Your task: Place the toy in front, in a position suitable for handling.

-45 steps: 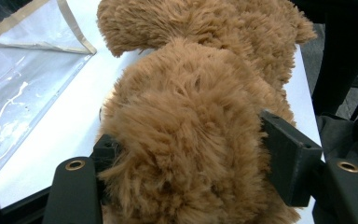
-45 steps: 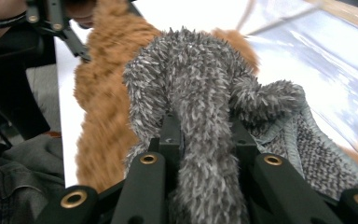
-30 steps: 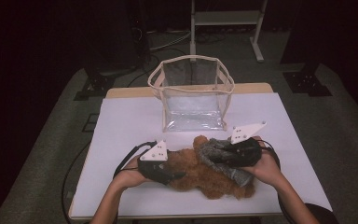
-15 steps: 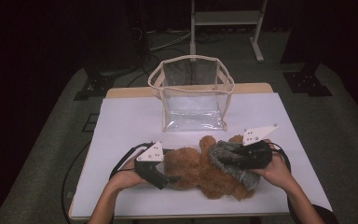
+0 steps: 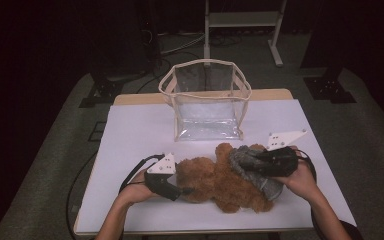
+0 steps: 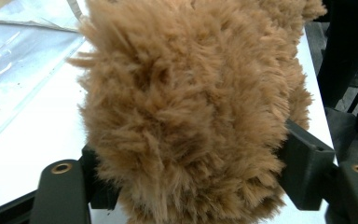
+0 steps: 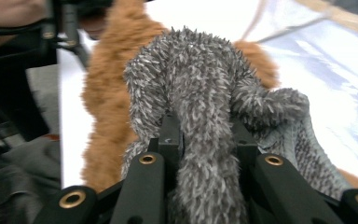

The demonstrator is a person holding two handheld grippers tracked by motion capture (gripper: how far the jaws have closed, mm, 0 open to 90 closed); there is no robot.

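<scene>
A brown plush bear (image 5: 220, 182) lay on the white table (image 5: 140, 130), at about six o'clock from the clear bag (image 5: 207, 102) standing upright toward the far edge. The left gripper (image 5: 182, 190) met the bear from nine o'clock; its jaws had just been closing, with the brown fur (image 6: 186, 116) bulging between them and pressing against both. At the bear's three o'clock end, the right gripper (image 5: 250, 162) was clamped on a grey fuzzy garment (image 7: 205, 140) that draped over the bear.
</scene>
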